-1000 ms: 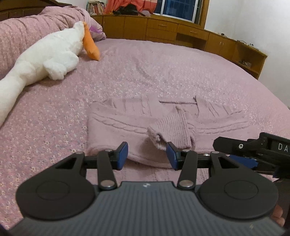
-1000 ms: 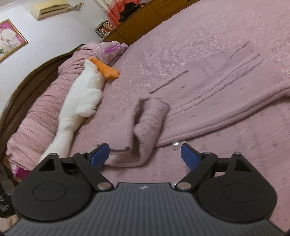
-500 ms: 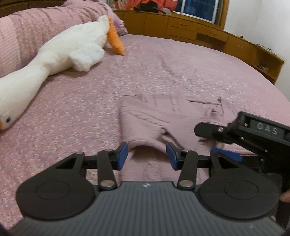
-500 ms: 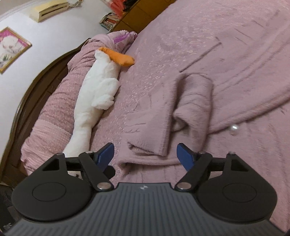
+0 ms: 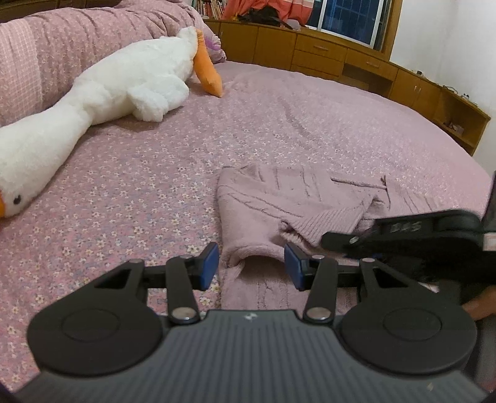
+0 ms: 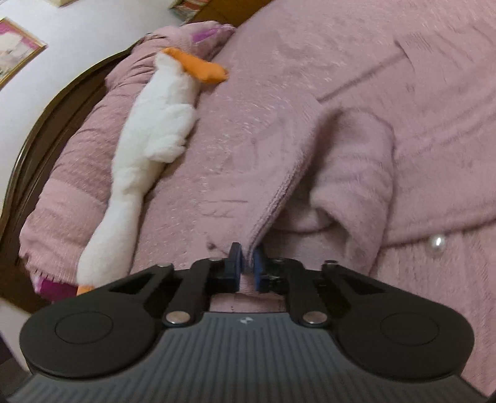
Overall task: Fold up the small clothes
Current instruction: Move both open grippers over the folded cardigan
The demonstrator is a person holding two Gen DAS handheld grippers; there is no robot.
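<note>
The left wrist view looks from low over the near edge of the bed, along the left gripper [image 5: 251, 266], slanting down and across the pink bedspread [image 5: 161, 173] toward wooden cabinets [image 5: 325, 55] and a window [image 5: 350, 18] at the far wall. The right wrist view sits much closer to the cloth, along the right gripper [image 6: 247, 262], angled down and turned toward the headboard [image 6: 37, 133] and a framed picture [image 6: 15, 55] on the wall. Both views share the pink sweater [image 5: 279, 198], the white plush goose [image 5: 124, 83] and the bedspread; the right gripper's body also enters the left view at its right edge
</note>
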